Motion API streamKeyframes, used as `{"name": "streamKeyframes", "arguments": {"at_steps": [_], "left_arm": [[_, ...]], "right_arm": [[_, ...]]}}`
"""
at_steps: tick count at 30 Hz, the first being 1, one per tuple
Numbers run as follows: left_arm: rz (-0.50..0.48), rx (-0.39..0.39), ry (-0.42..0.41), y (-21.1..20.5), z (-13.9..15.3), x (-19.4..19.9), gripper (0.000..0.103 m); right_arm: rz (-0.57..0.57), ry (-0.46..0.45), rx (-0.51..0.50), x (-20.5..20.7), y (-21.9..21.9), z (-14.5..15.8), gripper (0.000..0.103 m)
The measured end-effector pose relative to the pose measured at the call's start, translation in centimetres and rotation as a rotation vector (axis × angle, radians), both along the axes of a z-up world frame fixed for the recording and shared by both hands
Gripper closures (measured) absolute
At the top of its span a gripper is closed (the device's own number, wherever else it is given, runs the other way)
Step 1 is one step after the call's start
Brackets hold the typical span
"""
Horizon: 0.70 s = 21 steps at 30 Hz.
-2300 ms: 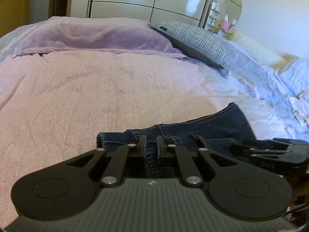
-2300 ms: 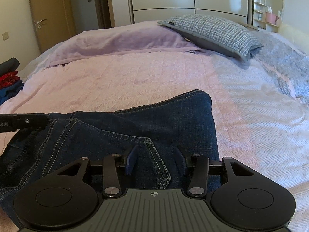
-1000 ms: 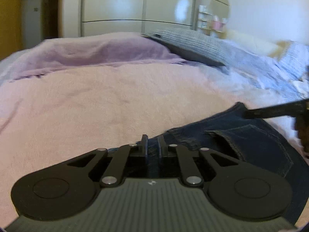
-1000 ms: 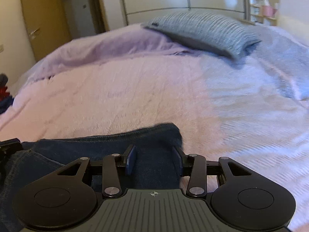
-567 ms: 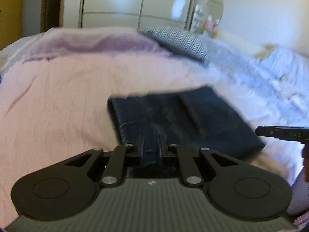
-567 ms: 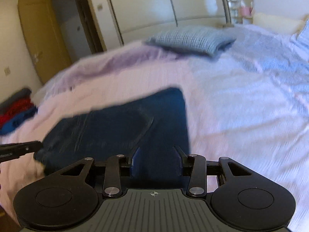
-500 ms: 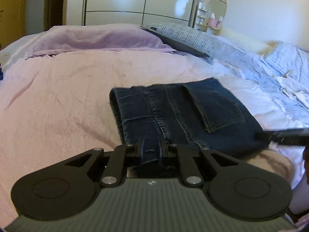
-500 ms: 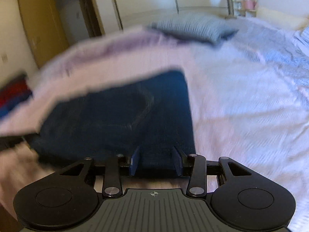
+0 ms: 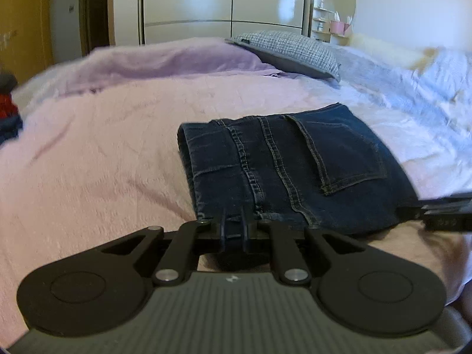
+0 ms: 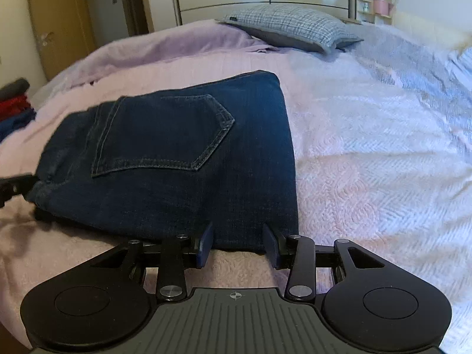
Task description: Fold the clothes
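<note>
- Jeans [image 10: 177, 153] lie as a folded stack on the bed [image 10: 368, 153].
- Left gripper [image 9: 234, 224] pinches the near hem; right gripper [image 10: 237, 244] gapes wide, holding nothing.
- Square both corners evenly.

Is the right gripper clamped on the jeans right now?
No. The right gripper is open, its fingers spread at the near edge of the folded jeans.

The left gripper [image 9: 234, 225] is low and level, its two fingers drawn close together with a narrow gap and denim pinched between them. The right gripper [image 10: 237, 246] is also low and level, its blue-padded fingers [image 10: 205, 244] spread wide apart, holding nothing. Each gripper's tip shows at the edge of the other's view.
</note>
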<state>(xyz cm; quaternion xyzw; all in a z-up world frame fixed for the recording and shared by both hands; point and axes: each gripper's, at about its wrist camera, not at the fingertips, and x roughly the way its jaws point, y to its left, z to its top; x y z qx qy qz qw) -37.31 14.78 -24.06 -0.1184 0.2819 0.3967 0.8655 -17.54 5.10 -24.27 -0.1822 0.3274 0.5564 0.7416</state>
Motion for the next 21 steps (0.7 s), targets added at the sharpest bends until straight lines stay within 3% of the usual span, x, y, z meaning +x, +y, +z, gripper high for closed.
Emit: {"name": "streamKeyframes", "arguments": {"at_steps": [4,11,21], "left_arm": [[0.049,-0.036,0.013,-0.7,1.6,-0.1,0.092],[0.076,-0.14,0.077,-3.6,5.0,-0.8,0.087],[0.052,-0.074,0.111,-8.8,8.0,-2.3,0.075]], "right_arm": [[-0.024,-0.005,-0.028,-0.5,-0.7,1.3,0.062],[-0.064,0.113,0.011,-2.7,-5.1,3.7,0.061],[-0.078,0.101,0.026,-5.6,-8.8,7.4,0.061]]}}
